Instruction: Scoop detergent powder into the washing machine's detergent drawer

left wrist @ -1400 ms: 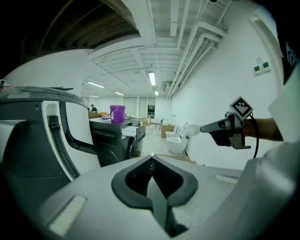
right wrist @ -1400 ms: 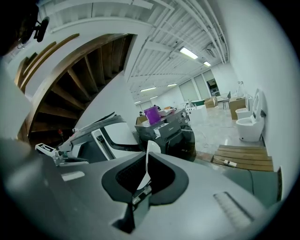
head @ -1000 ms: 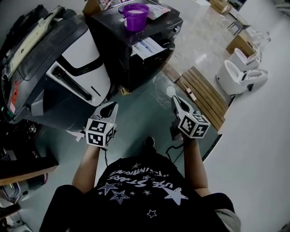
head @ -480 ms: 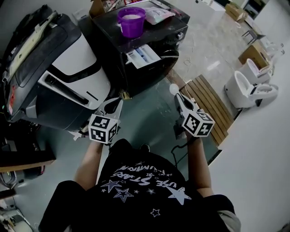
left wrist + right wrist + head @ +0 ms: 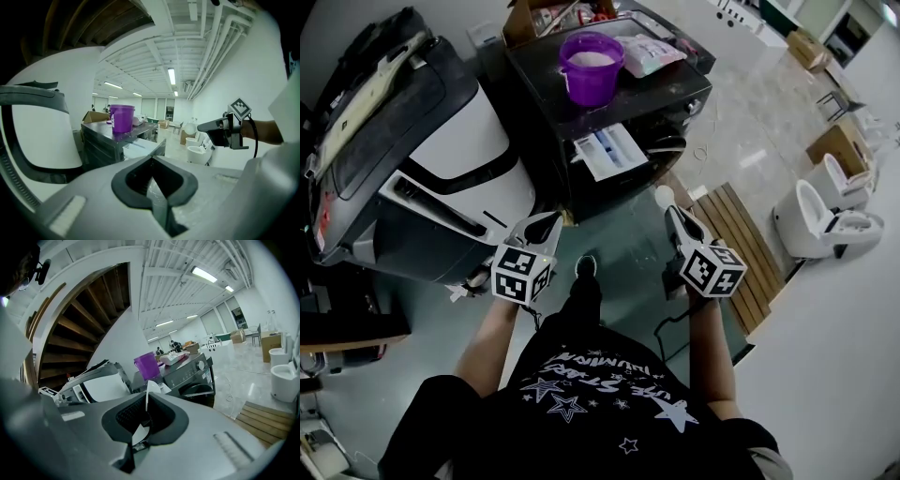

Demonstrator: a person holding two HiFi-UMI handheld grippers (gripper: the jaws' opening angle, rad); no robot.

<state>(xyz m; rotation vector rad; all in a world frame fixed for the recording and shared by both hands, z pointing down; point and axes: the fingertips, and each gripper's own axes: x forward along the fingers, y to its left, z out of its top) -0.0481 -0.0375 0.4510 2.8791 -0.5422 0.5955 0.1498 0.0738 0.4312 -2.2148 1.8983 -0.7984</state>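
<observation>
A purple cup [image 5: 591, 67] with white powder in it stands on top of the dark washing machine [image 5: 675, 103]. The machine's detergent drawer [image 5: 609, 150] is pulled out at the front, below the cup. My right gripper [image 5: 673, 214] is shut on a white spoon [image 5: 663, 196], whose bowl sticks out past the tips, well short of the drawer. In the right gripper view the spoon's thin handle [image 5: 147, 399] stands between the jaws, with the cup [image 5: 147, 365] ahead. My left gripper [image 5: 546, 223] is shut with nothing in it; its own view shows the cup [image 5: 122, 118] far ahead.
A big white and black machine [image 5: 441, 159] lies tilted at the left. On the washer beside the cup are a cardboard box [image 5: 553, 14] and a pouch [image 5: 652, 54]. A wooden slat platform [image 5: 741, 234] and a white toilet [image 5: 825, 220] are at the right.
The person has stepped toward the washing machine, so it sits lower and closer in the head view. Both grippers stay side by side, shut as before, the spoon still held.
</observation>
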